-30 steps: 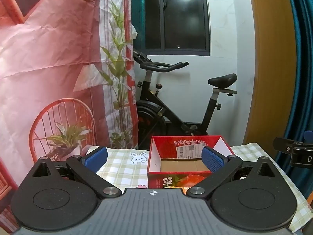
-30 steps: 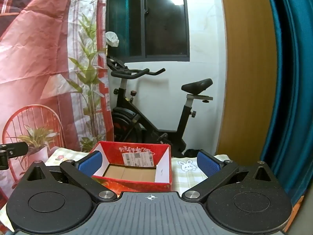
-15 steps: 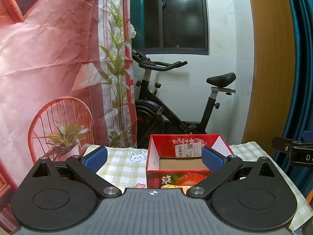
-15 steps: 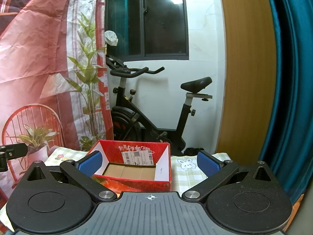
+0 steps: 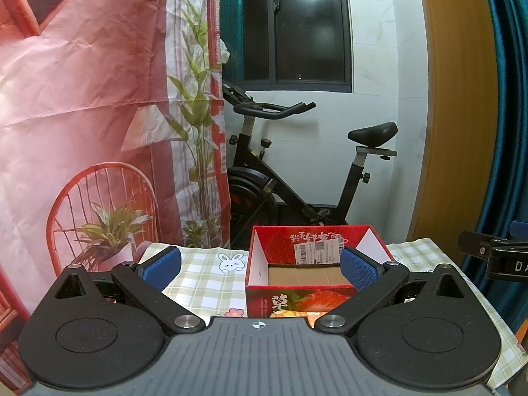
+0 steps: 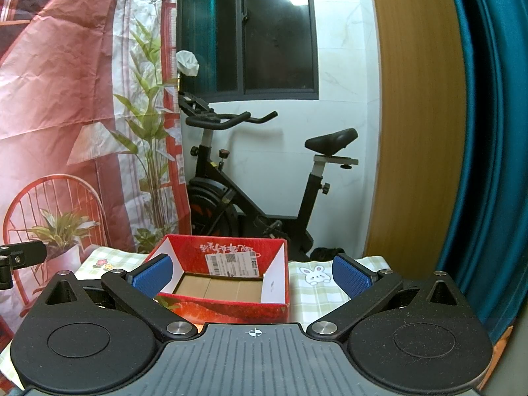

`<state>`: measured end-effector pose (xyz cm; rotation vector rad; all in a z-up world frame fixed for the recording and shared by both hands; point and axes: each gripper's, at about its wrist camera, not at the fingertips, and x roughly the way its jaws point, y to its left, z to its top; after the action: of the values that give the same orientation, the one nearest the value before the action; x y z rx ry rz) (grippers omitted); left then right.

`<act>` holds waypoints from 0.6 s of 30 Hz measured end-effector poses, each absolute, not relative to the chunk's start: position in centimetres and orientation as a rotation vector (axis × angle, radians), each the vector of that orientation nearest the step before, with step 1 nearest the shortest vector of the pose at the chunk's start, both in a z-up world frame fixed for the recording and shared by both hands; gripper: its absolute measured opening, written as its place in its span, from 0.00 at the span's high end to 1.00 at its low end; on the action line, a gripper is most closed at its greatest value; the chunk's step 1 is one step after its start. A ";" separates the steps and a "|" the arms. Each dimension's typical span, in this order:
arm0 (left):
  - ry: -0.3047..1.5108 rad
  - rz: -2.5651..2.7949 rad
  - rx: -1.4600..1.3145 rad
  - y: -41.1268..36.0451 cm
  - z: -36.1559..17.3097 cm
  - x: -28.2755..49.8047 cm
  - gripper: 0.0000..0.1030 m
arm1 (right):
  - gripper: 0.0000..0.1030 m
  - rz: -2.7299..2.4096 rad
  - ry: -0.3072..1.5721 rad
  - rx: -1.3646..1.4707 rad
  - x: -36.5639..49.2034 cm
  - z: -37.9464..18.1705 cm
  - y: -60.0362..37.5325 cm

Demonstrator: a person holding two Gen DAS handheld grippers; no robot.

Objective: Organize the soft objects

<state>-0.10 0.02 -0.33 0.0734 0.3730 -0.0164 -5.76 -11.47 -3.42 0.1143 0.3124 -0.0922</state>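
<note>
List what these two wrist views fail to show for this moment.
- Soft objects: none visible in either view; the near table is hidden behind each gripper's body.
- Box floor: its front strip is hidden by the box's own front wall in both views.
- Box label: print too small to read.
- Right gripper in the left view: cut off by the frame edge.
- Left gripper in the right view: likewise cut off.

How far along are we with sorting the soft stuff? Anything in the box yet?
Nothing looks done: the red box shows only its bare cardboard floor. Nothing is in hand: the left gripper and right gripper are both open and empty. No soft objects are in either view, so all the sorting remains.
</note>
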 end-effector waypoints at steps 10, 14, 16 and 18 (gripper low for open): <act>0.376 -0.017 0.071 -0.2 -0.7 -0.3 0.00 | 0.00 -0.091 0.319 0.113 -5.6 -3.8 -11.2; 0.378 -0.017 0.069 -0.2 -0.7 -0.2 0.00 | 0.00 -0.092 0.319 0.114 -5.6 -3.7 -11.2; 0.379 -0.018 0.069 -0.2 -0.8 -0.2 0.00 | 0.00 -0.091 0.319 0.114 -5.6 -3.8 -11.2; 0.379 -0.018 0.068 -0.1 -0.7 -0.2 0.00 | 0.00 -0.091 0.320 0.113 -5.6 -3.8 -11.1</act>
<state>-0.15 -0.14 -0.70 0.0685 0.3787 -0.0179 -5.57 -11.14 -3.84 0.1134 0.3197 -0.0914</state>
